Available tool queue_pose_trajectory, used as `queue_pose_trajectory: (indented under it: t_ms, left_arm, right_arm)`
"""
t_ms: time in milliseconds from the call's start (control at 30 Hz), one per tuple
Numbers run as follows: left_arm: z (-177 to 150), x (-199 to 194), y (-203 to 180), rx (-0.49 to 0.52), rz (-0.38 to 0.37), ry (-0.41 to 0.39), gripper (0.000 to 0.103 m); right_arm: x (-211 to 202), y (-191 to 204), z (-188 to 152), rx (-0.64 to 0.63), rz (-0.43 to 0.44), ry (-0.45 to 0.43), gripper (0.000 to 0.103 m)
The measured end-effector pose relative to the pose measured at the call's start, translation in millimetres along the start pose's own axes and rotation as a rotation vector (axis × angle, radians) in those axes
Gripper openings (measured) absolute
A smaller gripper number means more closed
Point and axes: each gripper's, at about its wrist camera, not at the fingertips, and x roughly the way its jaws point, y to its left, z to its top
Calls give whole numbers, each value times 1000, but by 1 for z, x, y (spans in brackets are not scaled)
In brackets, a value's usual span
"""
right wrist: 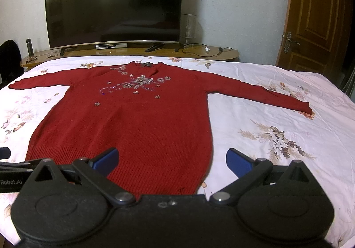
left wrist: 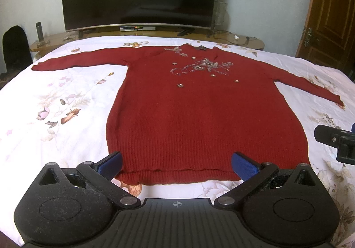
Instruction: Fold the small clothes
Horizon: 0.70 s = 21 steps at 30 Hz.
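Red sweater (left wrist: 199, 119) flat on bed (left wrist: 66, 92) (sleeves spread); both grippers agape.

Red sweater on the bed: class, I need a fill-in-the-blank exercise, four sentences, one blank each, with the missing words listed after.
1. The red sweater lies flat with both sleeves spread out on a floral ____.
2. Behind the bed, a large dark ____ stands on the wooden cabinet.
3. The jaws of the left gripper and right gripper are both ____.
4. The beaded decoration sits on the sweater's ____.

Missing words: bedsheet; television; open; chest
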Motion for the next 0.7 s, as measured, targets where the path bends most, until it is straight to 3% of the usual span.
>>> queue_pose_trajectory:
  t_ms: [500, 700]
  left_arm:
    - [4, 0, 1, 3, 9, -12, 103]
    - [27, 19, 12, -30, -19, -56, 103]
  right_arm:
    - [1, 2, 0, 1, -1, 4, 103]
    - [14, -24, 6, 56, -48, 4, 103]
